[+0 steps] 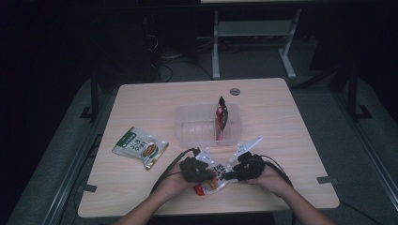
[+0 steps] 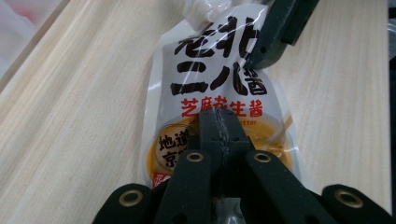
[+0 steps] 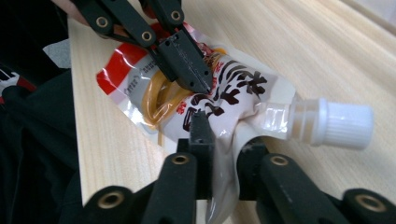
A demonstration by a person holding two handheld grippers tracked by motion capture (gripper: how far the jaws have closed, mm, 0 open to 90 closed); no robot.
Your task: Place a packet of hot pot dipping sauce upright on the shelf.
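A white sauce pouch (image 1: 213,181) with black lettering, orange print and a white screw cap (image 3: 343,122) lies near the table's front edge. My left gripper (image 1: 210,176) is shut on the pouch's lower printed part (image 2: 210,70), its jaws pressed together over it (image 2: 219,122). My right gripper (image 1: 226,175) comes from the other side, its jaws closed on a fold of the pouch near the spout (image 3: 219,140). In the right gripper view the left gripper (image 3: 194,77) pinches the pouch (image 3: 233,93) from above. A hand holds each gripper.
A clear plastic container (image 1: 185,126) stands mid-table, just beyond the grippers, with a red-and-black packet (image 1: 221,115) upright inside. A green-and-white packet (image 1: 140,147) lies flat to the left. A grey grommet (image 1: 234,91) sits near the far edge.
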